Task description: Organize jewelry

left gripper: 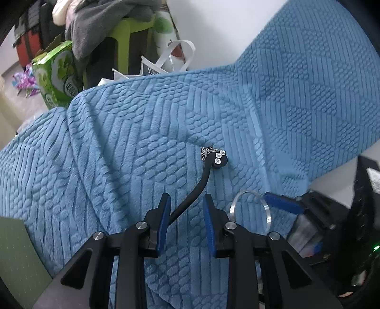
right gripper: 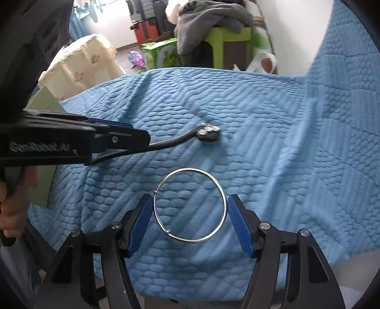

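Note:
A black choker band with a round black pendant set with clear stones (left gripper: 219,159) lies on the blue quilted blanket (left gripper: 118,147); it also shows in the right wrist view (right gripper: 209,133). My left gripper (left gripper: 187,206) is open, its band end lying between the fingers, touching the left pad (left gripper: 163,221). A thin silver bangle (right gripper: 190,205) lies flat on the blanket (right gripper: 273,142). My right gripper (right gripper: 190,211) is open, its blue pads on either side of the bangle, close to its rim. The bangle (left gripper: 250,209) shows right of the left gripper, beside a right fingertip (left gripper: 282,202).
Behind the blanket stand a green stool (right gripper: 228,45) with grey clothes (right gripper: 209,21), a green box (left gripper: 57,73) and a white bag (left gripper: 166,59). A cream cushion (right gripper: 80,69) lies at left. A green sheet (left gripper: 19,256) lies at the blanket's left edge.

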